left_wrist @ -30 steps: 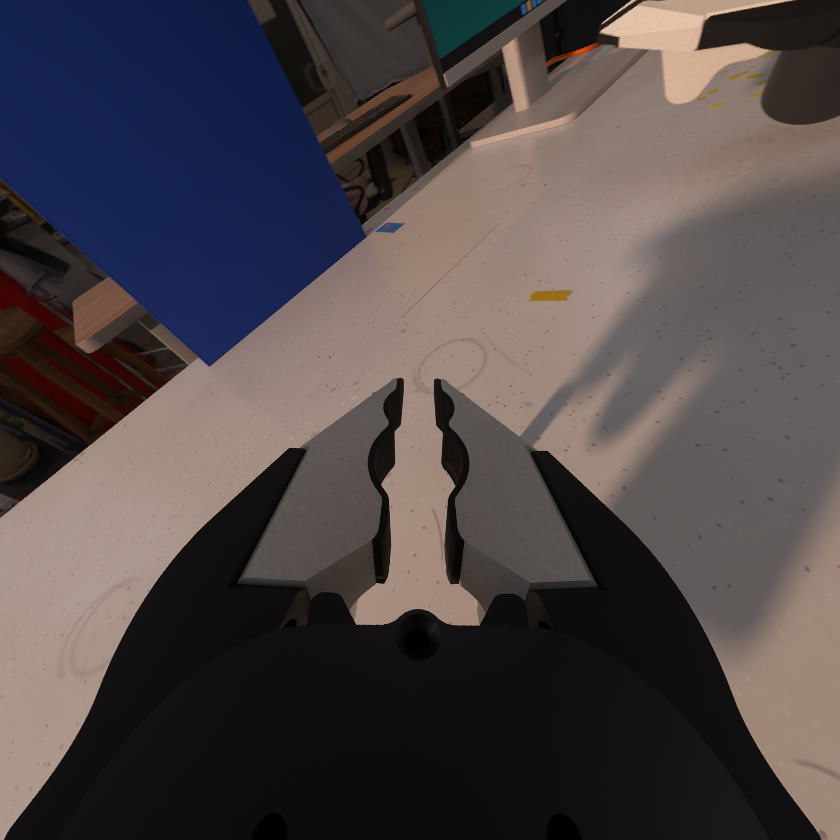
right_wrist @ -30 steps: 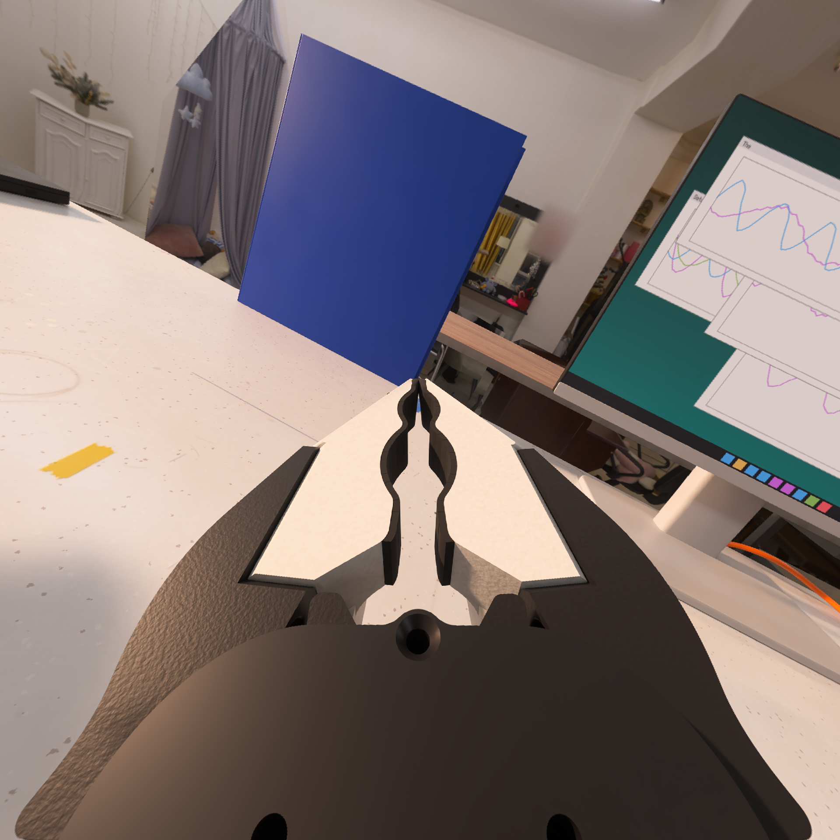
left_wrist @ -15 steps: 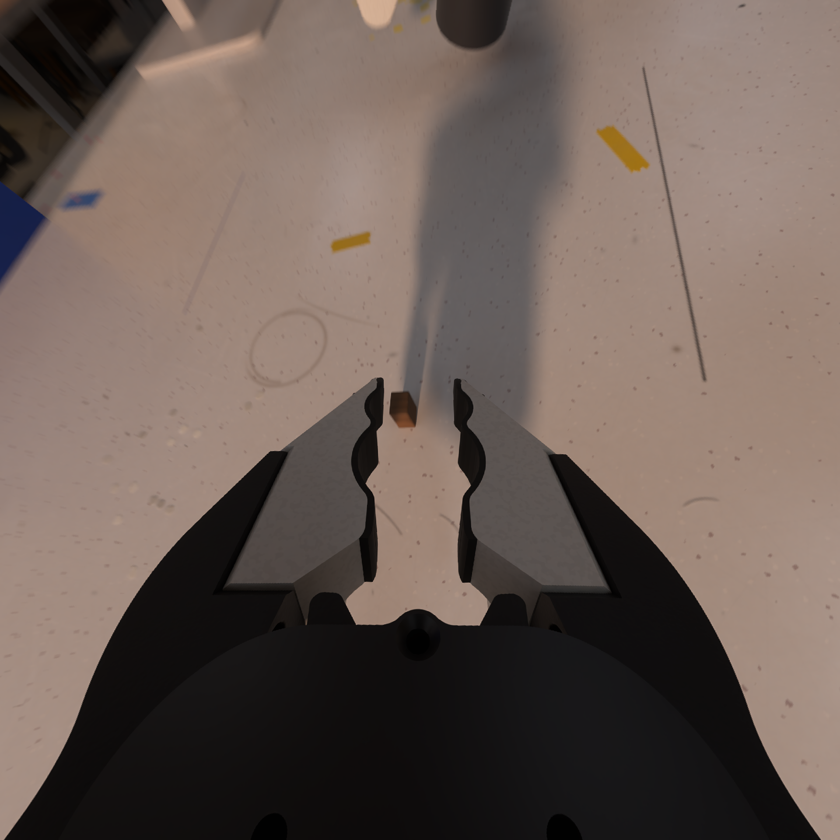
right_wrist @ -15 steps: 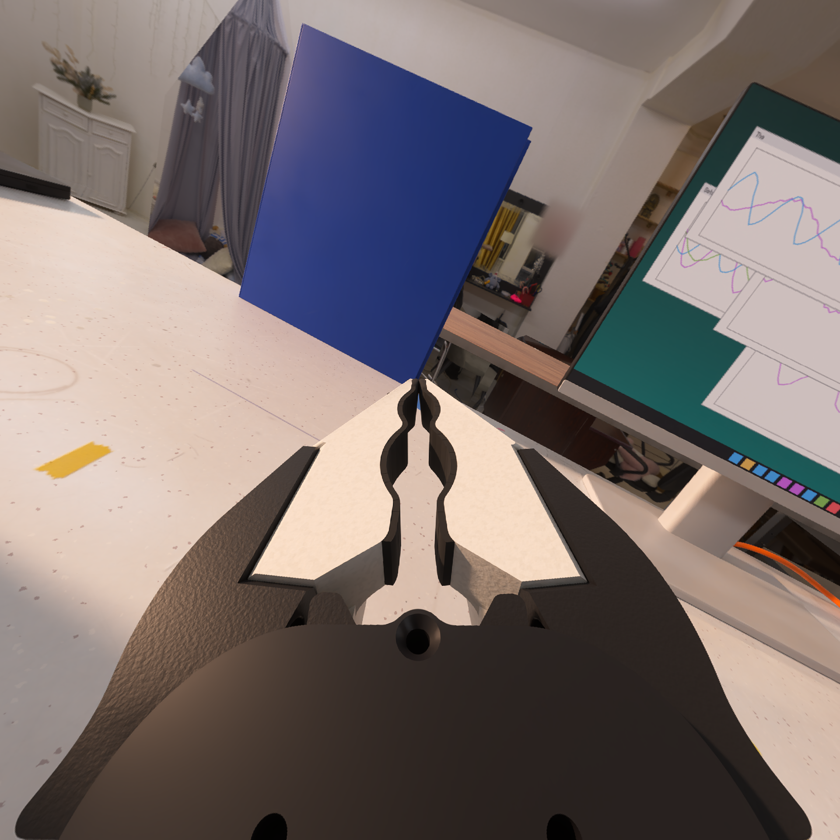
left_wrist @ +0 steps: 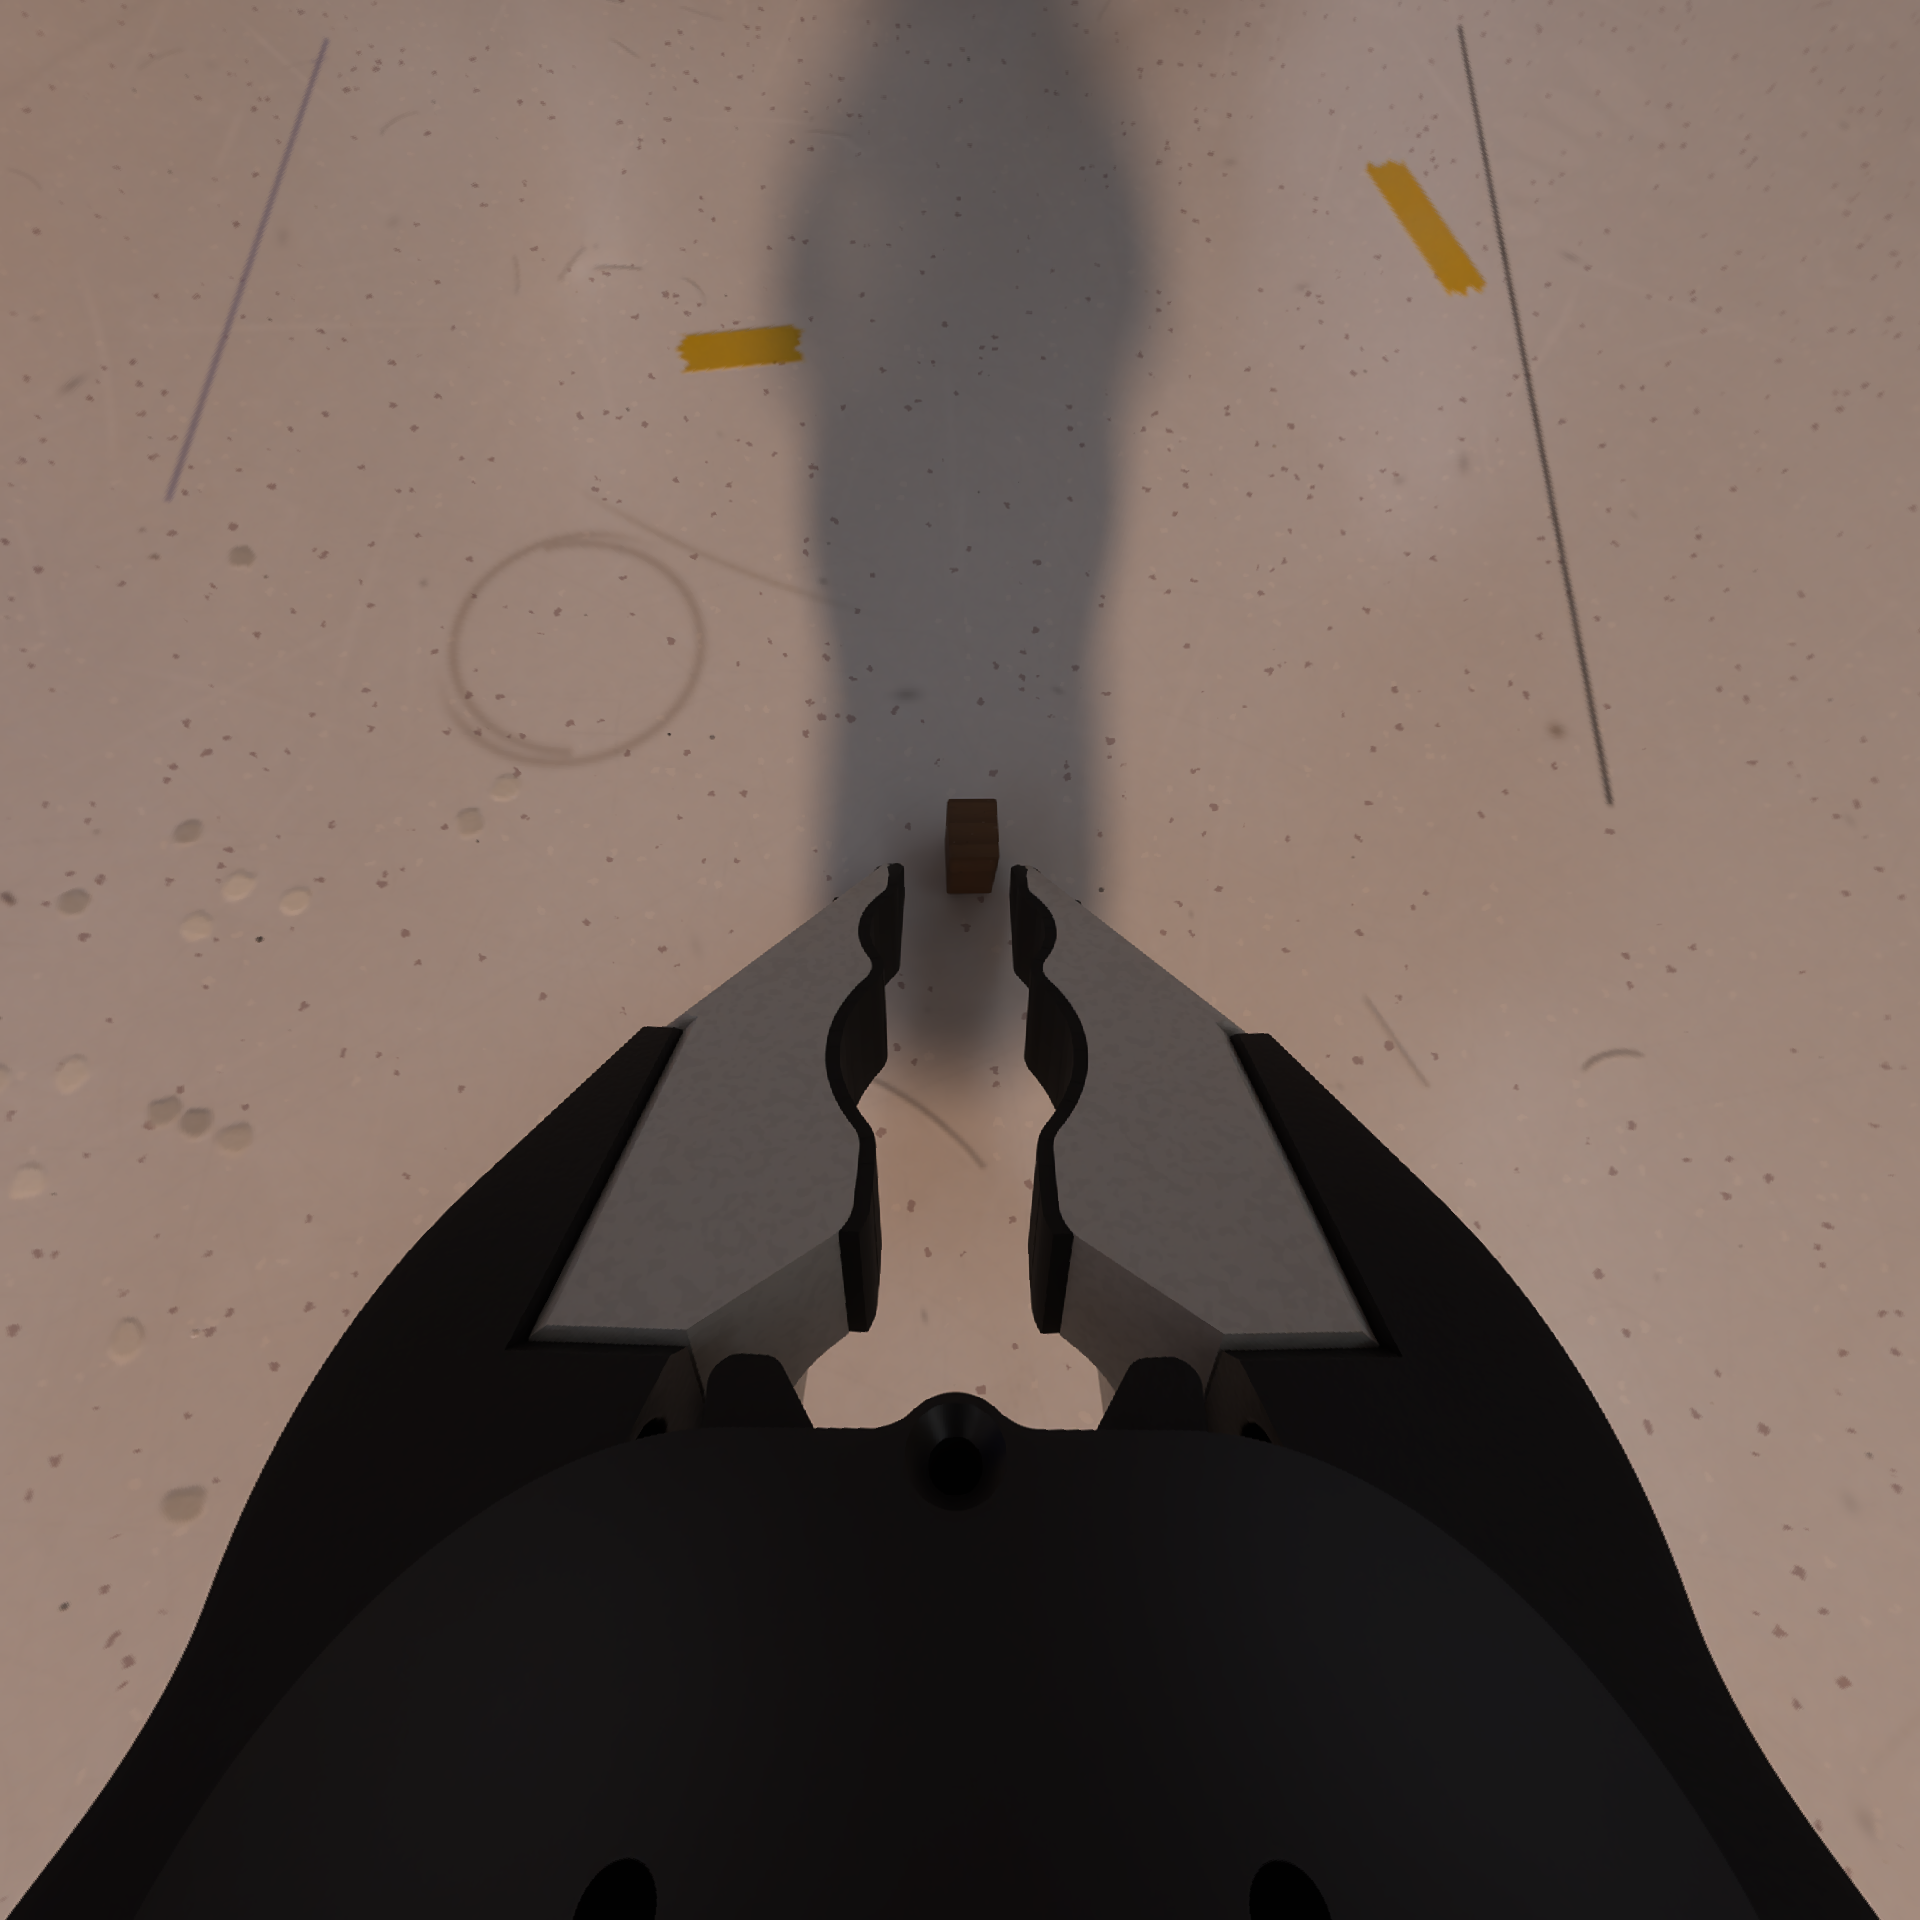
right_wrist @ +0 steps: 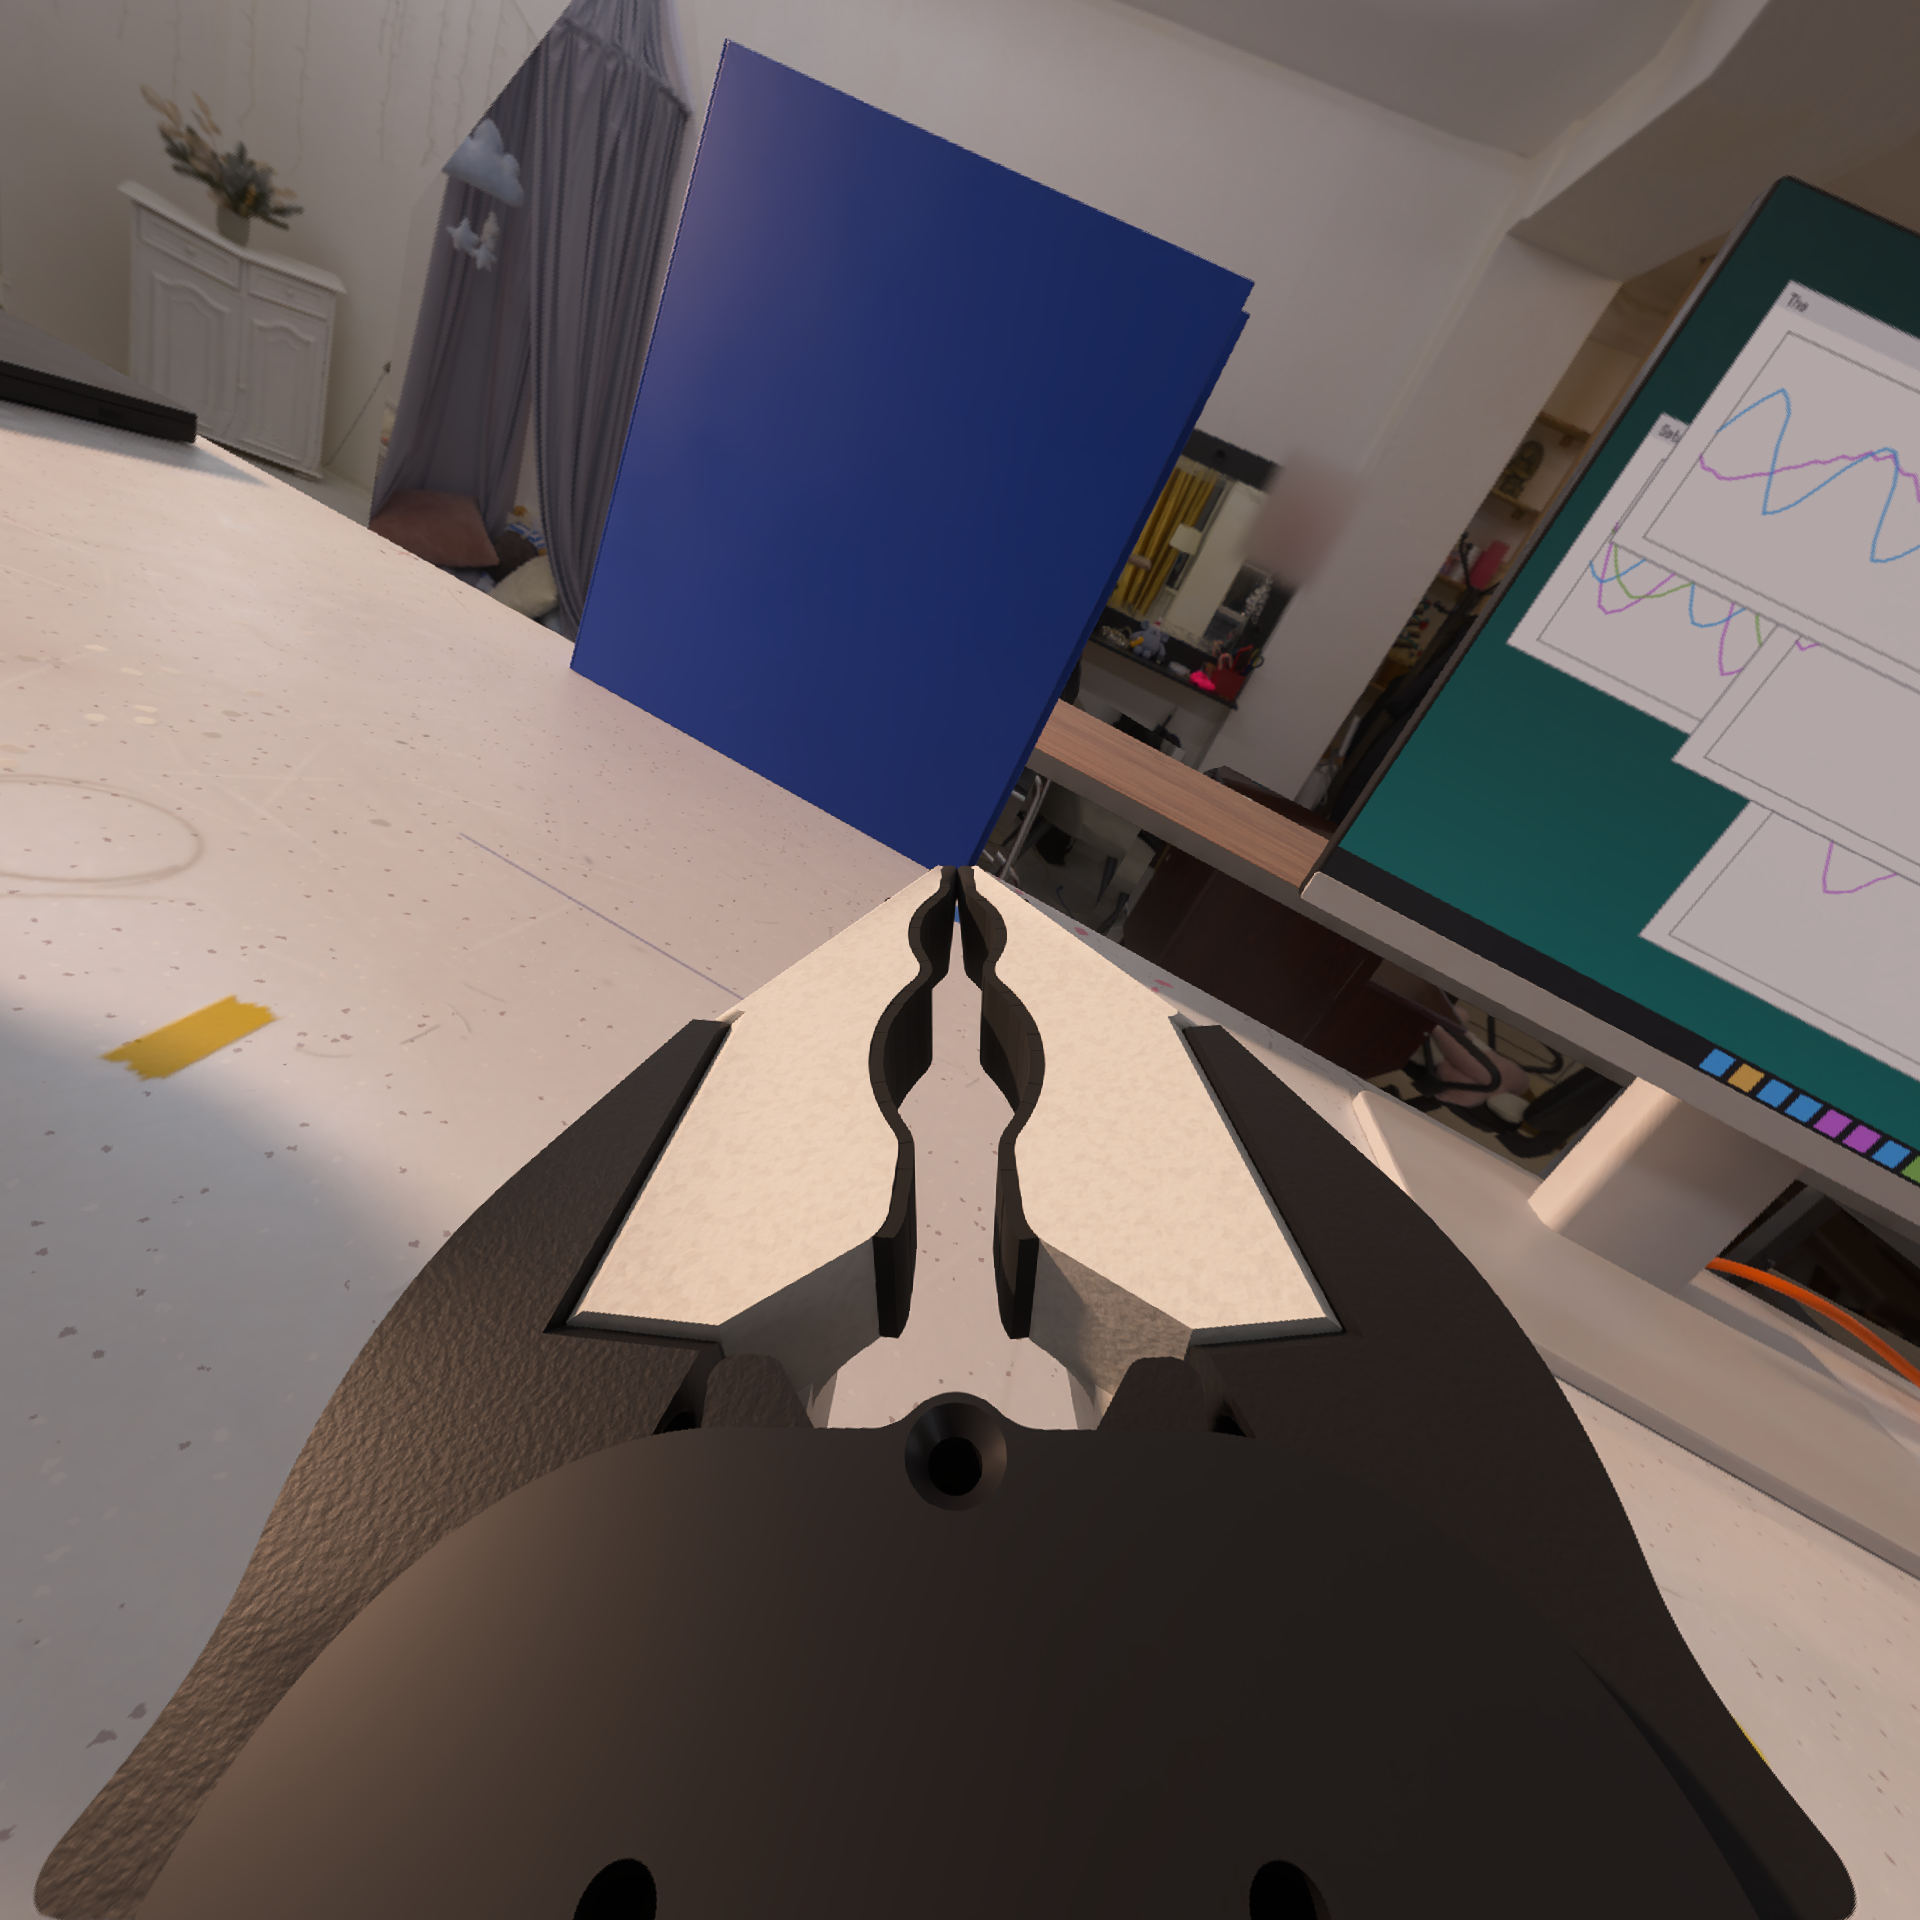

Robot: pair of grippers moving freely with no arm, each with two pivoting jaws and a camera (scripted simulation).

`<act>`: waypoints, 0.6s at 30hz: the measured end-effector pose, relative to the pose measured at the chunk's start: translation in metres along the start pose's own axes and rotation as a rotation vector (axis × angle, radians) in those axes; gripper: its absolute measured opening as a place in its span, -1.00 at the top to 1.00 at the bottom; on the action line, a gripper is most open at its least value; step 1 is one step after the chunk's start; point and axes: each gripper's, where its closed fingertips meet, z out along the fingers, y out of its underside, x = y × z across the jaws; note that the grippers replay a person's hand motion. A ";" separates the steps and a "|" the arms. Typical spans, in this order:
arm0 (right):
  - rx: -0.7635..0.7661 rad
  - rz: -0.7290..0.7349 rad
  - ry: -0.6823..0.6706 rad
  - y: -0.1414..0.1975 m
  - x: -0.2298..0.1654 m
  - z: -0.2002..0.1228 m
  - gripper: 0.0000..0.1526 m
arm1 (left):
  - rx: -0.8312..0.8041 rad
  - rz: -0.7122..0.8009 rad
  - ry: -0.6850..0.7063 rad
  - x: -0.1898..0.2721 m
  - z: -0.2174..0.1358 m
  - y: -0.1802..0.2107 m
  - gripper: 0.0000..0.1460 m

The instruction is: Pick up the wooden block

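A small brown wooden block point(left_wrist: 971, 846) stands on the pale speckled table point(left_wrist: 312, 1039) in the left wrist view. My left gripper point(left_wrist: 957, 881) is open and empty, pointing down at the table. The block sits just beyond the fingertips, slightly right of the gap's middle, apart from both fingers. My right gripper point(right_wrist: 957, 878) is shut and empty, held above the table facing a blue panel point(right_wrist: 883, 468). The block is not visible in the right wrist view.
Two yellow tape strips point(left_wrist: 740, 347) point(left_wrist: 1423, 227) and a faint ring mark point(left_wrist: 577, 649) lie on the table beyond the block. A monitor point(right_wrist: 1662, 675) on a white stand stands to the right of the right gripper. An orange cable point(right_wrist: 1808, 1320) runs behind it.
My left gripper has tilted down and swung toward the block, which came into view and is now centred nearer the gap; the jaws opened wider. The right gripper barely moved.
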 end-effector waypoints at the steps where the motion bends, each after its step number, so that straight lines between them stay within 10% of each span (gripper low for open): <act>1: 0.000 -0.003 -0.002 0.000 -0.001 0.000 1.00 | -0.004 0.011 -0.007 -0.001 0.000 0.000 0.74; 18: 0.037 -0.068 -0.015 -0.010 -0.009 -0.003 1.00 | -0.008 -0.036 -0.023 0.002 0.008 -0.007 0.88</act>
